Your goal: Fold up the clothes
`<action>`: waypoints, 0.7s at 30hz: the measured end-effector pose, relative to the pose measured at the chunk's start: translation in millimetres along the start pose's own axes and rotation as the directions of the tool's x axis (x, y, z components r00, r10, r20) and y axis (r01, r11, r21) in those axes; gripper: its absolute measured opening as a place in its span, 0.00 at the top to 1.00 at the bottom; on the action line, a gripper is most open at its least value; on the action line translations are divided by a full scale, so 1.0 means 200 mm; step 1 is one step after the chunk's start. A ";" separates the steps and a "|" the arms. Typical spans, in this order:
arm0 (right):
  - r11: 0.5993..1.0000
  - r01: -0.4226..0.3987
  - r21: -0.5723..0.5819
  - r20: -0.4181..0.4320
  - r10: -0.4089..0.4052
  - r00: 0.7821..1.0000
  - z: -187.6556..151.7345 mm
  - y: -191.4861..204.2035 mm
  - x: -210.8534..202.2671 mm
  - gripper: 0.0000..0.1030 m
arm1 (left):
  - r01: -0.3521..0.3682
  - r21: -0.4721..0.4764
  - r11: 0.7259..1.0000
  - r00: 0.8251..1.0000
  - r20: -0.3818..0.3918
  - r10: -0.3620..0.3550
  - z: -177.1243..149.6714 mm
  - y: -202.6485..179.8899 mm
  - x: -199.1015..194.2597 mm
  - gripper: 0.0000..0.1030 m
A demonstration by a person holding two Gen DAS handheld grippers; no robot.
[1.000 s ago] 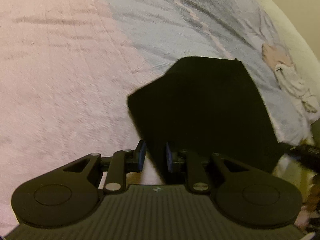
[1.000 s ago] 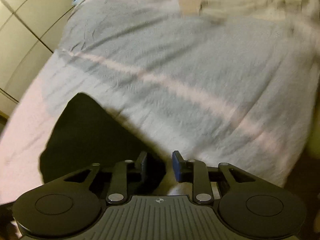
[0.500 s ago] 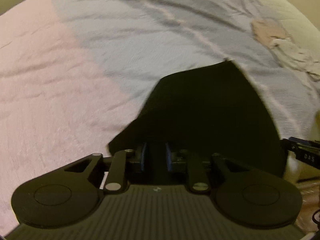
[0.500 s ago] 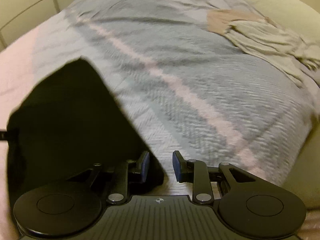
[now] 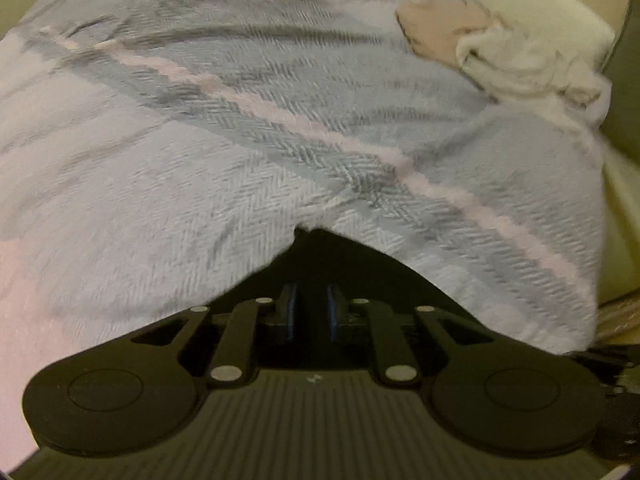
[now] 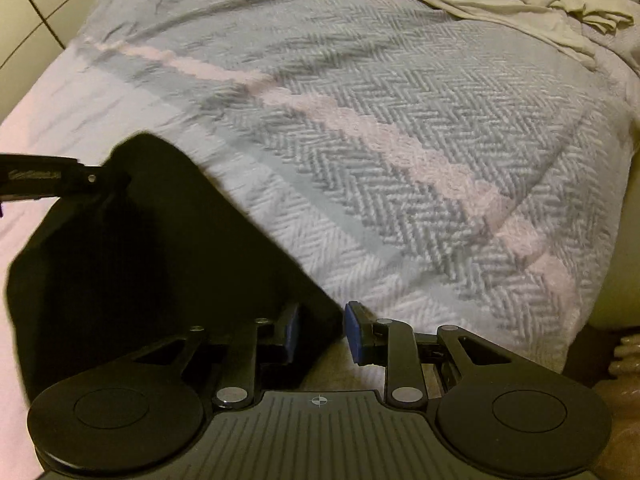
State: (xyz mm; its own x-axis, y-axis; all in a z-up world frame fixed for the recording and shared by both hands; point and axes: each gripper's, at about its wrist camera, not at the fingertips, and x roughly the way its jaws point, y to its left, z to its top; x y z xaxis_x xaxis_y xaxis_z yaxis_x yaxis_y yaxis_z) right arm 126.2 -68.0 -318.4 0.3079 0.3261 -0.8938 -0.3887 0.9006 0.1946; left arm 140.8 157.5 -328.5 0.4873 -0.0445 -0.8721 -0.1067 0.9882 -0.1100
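Note:
A black garment (image 5: 340, 264) hangs over the bed between my two grippers. In the left wrist view my left gripper (image 5: 311, 312) is shut on its near edge, with dark cloth filling the narrow gap between the blue pads. In the right wrist view the garment (image 6: 140, 260) spreads out to the left. One corner of it sits between the fingers of my right gripper (image 6: 322, 332), which grips it with the pads standing wider apart. The left gripper (image 6: 60, 180) shows at the far left, pinching the garment's other top corner.
A grey-blue herringbone bedspread (image 6: 400, 140) with a pink stripe covers the bed. A crumpled heap of beige and white clothes (image 5: 500, 52) lies at the far right near a cream pillow (image 5: 552, 4). Pink sheet (image 5: 16, 280) lies left. Wardrobe doors (image 6: 32, 12) stand beyond the bed.
Both grippers have swung forward over the bed, carrying the black garment along. One second ago the cloth lay beside the left gripper's right finger; now it sits between the pads.

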 end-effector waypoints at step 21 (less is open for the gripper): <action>0.996 -0.037 0.086 0.043 0.034 0.999 -0.26 0.06 -0.26 0.73 | -0.136 -0.099 0.986 0.982 -0.148 0.121 -0.65 0.02 -0.52 0.90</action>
State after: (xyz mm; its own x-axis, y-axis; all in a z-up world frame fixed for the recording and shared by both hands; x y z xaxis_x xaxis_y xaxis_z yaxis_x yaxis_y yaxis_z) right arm 60.1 -88.7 -290.9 0.3316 0.3682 -0.8686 -0.3240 0.9091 0.2617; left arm -22.5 147.8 -300.7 0.3375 0.0542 -0.9398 -0.2573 0.9656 -0.0367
